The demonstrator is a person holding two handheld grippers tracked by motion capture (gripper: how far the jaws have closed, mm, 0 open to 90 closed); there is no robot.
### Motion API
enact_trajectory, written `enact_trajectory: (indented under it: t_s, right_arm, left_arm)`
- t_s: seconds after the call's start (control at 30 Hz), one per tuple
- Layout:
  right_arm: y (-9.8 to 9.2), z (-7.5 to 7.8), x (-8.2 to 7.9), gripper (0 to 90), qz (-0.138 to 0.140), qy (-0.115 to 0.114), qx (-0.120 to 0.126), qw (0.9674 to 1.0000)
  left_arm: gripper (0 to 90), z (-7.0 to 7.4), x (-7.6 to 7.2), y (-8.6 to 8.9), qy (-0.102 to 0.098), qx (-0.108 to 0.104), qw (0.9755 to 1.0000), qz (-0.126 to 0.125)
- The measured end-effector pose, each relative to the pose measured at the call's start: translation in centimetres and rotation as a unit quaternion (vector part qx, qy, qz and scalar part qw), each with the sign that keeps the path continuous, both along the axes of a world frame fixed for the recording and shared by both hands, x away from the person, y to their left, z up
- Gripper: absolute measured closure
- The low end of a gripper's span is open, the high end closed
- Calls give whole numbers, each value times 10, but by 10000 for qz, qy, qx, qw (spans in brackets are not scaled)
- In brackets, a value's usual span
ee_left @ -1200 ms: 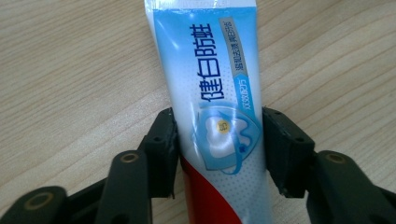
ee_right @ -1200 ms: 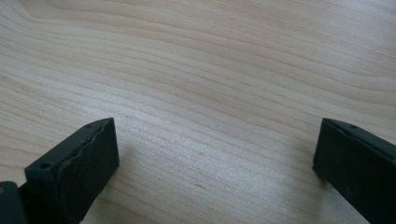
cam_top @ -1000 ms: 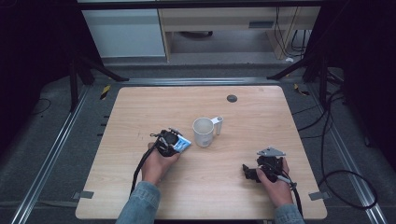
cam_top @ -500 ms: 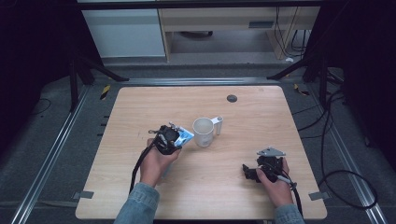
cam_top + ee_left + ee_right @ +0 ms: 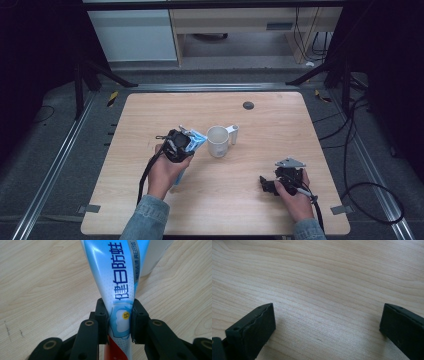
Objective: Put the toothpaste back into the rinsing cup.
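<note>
Nearest the person, at about five o'clock on the surface (image 5: 150, 125), the right gripper (image 5: 267, 184) rests low with its jaws spread wide and nothing between them; bare wood shows in the gap in the right gripper view. Farther in, at roughly nine o'clock from the centre, the left gripper (image 5: 119, 321) is clamped on a toothpaste tube (image 5: 117, 277), its pads pinching the flat, crimped end while the blue-and-white body extends ahead toward the mug. In the high view the tube (image 5: 192, 141) sits in that gripper just to the left of the white mug (image 5: 218, 141), close beside it but not inside. The mug stands upright near the middle of the surface, handle at about two o'clock, and it looks empty. The step in hand seems to be carrying the tube to the mug. The next move likely calls for raising the tube above the rim, tipping it upright and lowering it in.
</note>
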State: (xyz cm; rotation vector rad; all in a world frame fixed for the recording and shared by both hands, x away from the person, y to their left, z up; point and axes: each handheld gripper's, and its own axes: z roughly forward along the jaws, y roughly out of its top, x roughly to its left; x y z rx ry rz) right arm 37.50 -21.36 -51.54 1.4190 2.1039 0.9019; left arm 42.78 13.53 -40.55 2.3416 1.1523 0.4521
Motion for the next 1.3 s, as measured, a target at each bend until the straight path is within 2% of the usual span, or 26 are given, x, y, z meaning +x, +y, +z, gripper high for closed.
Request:
enact_trajectory:
  t_s: [0.2, 0.5, 0.77, 1.17, 1.3]
  right_arm:
    - [0, 0, 0, 4, 0, -1, -2, 10000]
    - [0, 0, 0, 4, 0, 0, -1, 10000]
    - [0, 0, 0, 4, 1, -1, -1, 10000]
    - [0, 0, 0, 4, 1, 0, -1, 10000]
    - [0, 0, 0, 4, 2, -2, -3, 10000]
  left_arm:
    - [718, 6, -1, 2, -117, -133, 9998, 16]
    - [718, 15, -6, 3, -412, -415, 9983, -13]
    - [718, 15, -8, 1, -487, -590, 9970, -85]
    - [718, 17, -17, -7, -833, -844, 9928, -159]
    - [717, 17, -20, -13, -874, -840, 9924, -197]
